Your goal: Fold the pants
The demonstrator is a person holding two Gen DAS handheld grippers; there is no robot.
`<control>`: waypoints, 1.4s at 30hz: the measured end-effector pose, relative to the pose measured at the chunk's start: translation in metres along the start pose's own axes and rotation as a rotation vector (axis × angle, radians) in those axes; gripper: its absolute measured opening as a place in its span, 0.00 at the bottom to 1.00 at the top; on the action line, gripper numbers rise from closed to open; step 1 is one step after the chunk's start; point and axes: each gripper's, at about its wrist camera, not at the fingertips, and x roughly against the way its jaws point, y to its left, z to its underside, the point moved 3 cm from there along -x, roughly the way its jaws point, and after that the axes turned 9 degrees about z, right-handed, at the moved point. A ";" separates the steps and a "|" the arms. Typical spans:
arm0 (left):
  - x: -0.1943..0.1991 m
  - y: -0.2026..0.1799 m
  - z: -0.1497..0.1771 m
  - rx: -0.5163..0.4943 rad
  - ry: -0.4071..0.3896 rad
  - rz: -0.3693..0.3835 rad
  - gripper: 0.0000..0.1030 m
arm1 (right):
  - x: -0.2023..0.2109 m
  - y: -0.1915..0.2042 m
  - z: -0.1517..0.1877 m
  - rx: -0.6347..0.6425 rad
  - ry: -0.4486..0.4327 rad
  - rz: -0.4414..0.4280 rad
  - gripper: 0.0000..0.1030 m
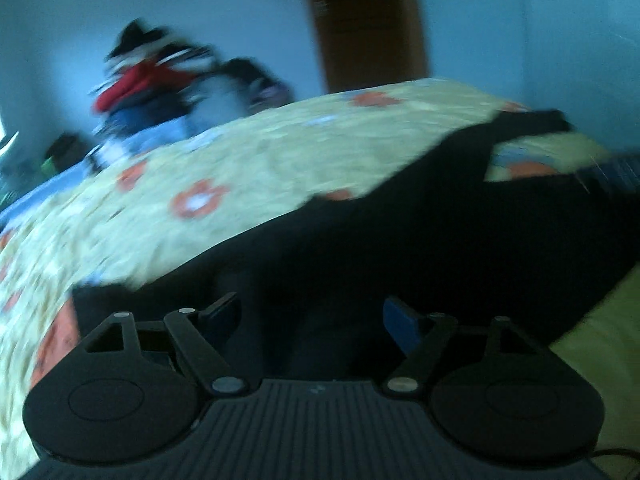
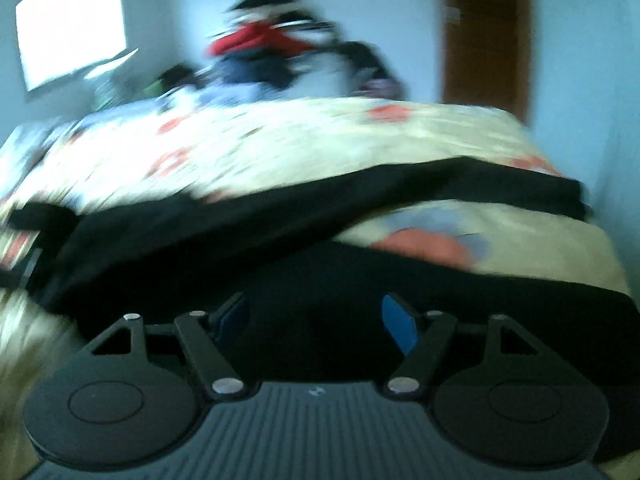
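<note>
Black pants [image 1: 400, 232] sprawl across the lower middle of the left wrist view, spread out on a cream bedspread [image 1: 240, 160] dotted with orange flowers. In the right wrist view the same pants [image 2: 280, 220] run as a dark band from the left edge to the right, and there the two legs lie apart, with a wedge of bedspread [image 2: 480, 232] showing between them at centre right. So the legs are not yet stacked on each other, and by the look of it the folding is barely begun: bringing leg onto leg and then halving the length both appear to remain.

Left gripper [image 1: 316, 320] sits low in the frame over the dark cloth, blue pads set wide, nothing pinched between them. Right gripper [image 2: 316, 322] likewise, fingers well spread above the fabric, no cloth caught. Both views are smeared with blur, so whether the tips brush the fabric is hard to say.

Further out, a heap of clothes [image 1: 152, 76], red and dark and striped, is piled at the upper left beyond the bed. A brown door [image 2: 484, 32] stands at the upper right against a pale wall, and a bright window [image 2: 72, 28] glows at the upper left of the right wrist view.

No brand, label or lettering is legible anywhere; the blur swallows any detail that fine.
</note>
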 end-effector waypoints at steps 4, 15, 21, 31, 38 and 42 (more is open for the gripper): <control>-0.015 -0.032 -0.001 -0.138 -0.033 0.022 0.79 | -0.033 -0.072 -0.035 -0.315 0.003 -0.043 0.75; -0.065 -0.047 0.007 -0.181 0.010 0.104 0.80 | -0.132 -0.172 -0.075 -0.761 0.092 0.047 0.79; -0.066 -0.037 0.004 -0.096 -0.001 0.137 0.68 | -0.138 -0.183 -0.069 -0.834 0.032 0.045 0.56; -0.063 -0.023 -0.005 0.046 -0.013 0.185 0.16 | -0.117 -0.203 -0.078 -0.804 -0.012 -0.005 0.22; -0.066 -0.011 -0.007 0.143 0.013 0.223 0.15 | -0.113 -0.206 -0.084 -0.803 -0.001 0.001 0.22; -0.068 -0.013 -0.007 0.131 0.016 0.215 0.16 | -0.116 -0.206 -0.081 -0.808 0.016 0.029 0.39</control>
